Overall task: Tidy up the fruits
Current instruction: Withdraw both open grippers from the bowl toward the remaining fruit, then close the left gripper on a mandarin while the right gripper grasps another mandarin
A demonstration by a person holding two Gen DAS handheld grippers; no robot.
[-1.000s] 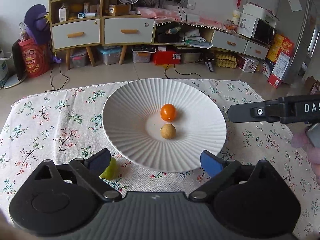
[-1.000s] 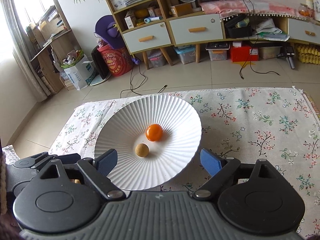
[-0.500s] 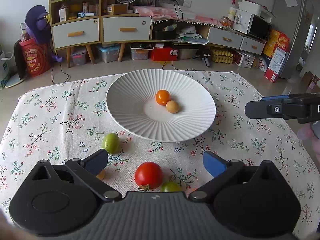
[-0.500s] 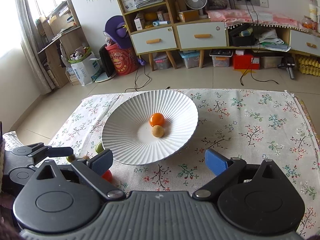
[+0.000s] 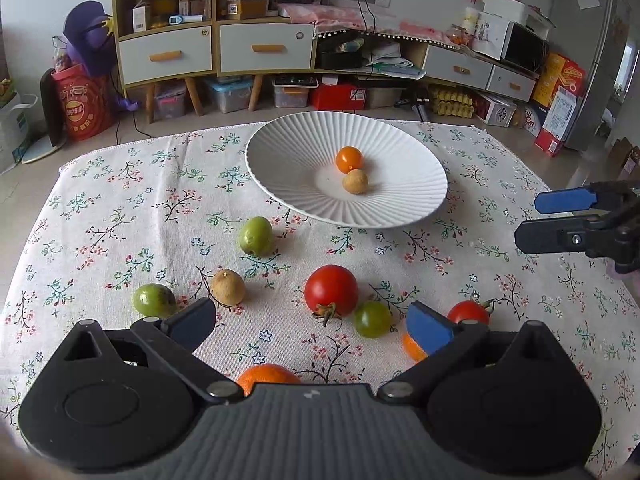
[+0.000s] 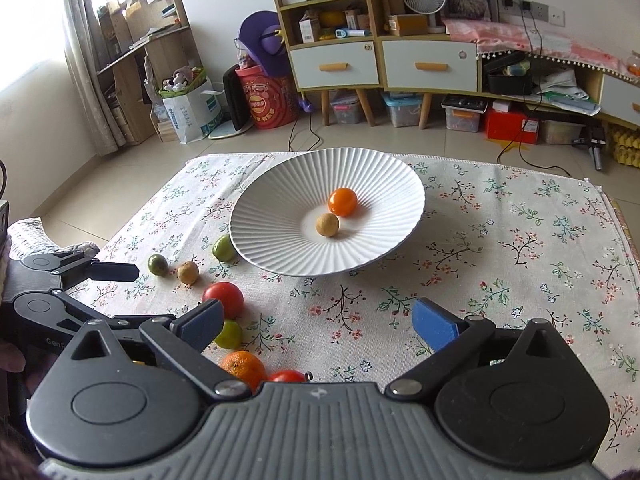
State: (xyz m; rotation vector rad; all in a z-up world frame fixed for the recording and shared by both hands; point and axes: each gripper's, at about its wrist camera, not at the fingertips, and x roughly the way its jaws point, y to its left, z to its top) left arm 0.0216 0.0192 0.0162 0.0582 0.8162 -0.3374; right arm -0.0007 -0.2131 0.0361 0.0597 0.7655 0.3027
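Both views pulled back from plate (image 5: 280, 152); tools (image 5: 310, 326) (image 6: 316, 322) wide, empty; orange (image 5: 266, 376) half-hidden

We see bare floral cloth (image 6: 520, 264) lying open right of the white ribbed plate (image 6: 280, 236), a clear lane for a gripper. Left of it, loose fruit crowds the near cloth: a red tomato (image 5: 331, 290), green fruits, a mandarin (image 5: 266, 376) possibly touching our left gripper's (image 5: 312, 322) body.

soft daylight from window (image 6: 36, 20), sharp focus, fisheye-bent edges
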